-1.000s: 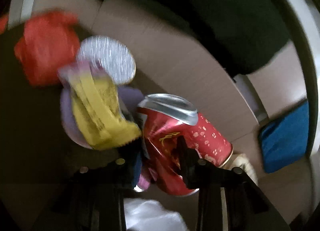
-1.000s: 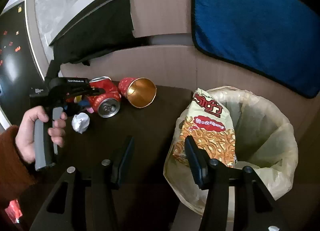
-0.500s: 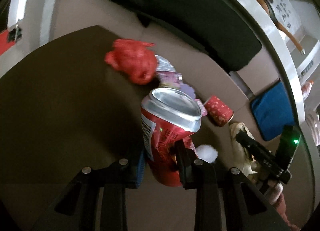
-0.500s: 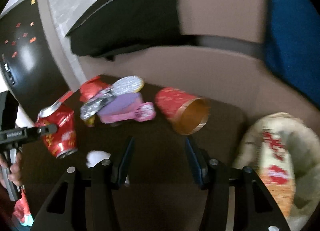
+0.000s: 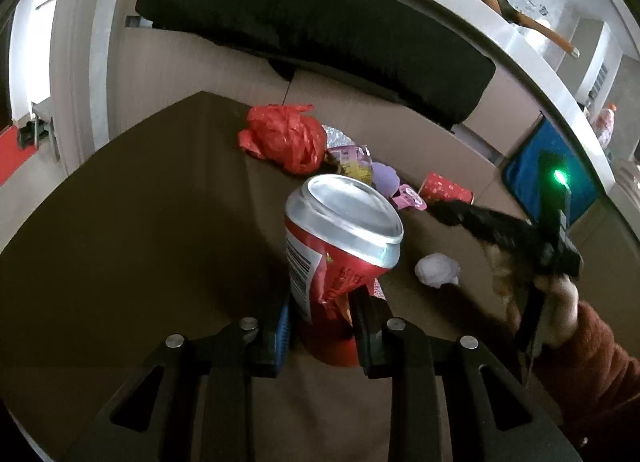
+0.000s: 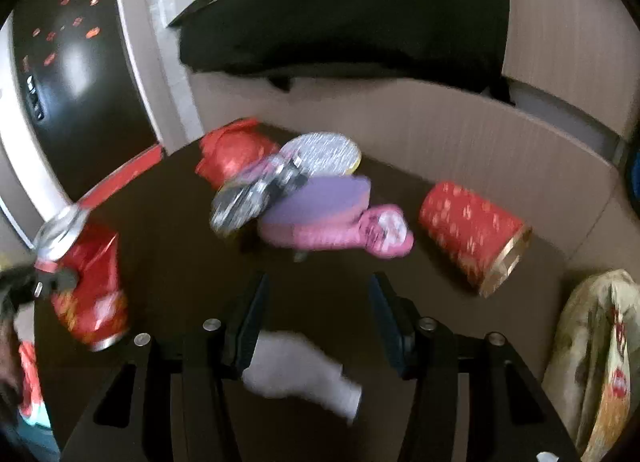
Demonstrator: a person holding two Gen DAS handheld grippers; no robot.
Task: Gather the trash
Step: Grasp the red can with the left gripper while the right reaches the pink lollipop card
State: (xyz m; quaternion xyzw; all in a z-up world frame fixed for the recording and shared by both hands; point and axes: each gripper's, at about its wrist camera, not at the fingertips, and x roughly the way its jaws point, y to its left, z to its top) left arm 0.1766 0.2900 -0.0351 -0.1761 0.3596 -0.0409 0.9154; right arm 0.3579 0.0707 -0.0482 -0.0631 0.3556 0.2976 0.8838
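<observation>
Dark-brown round tabletop (image 5: 132,221) is being cleared of litter. Dented red aluminium drink can (image 5: 340,258) is being carried above it, pinched low on its body by left gripper (image 5: 320,326). Judged next: carry to lined bin with snack bag (image 6: 600,362), seen only at right view's edge. Right gripper (image 6: 316,322) is being held open, nothing gripped, over crumpled white paper ball (image 6: 304,376), likely its pickup. Bin is being hidden in left view.
</observation>
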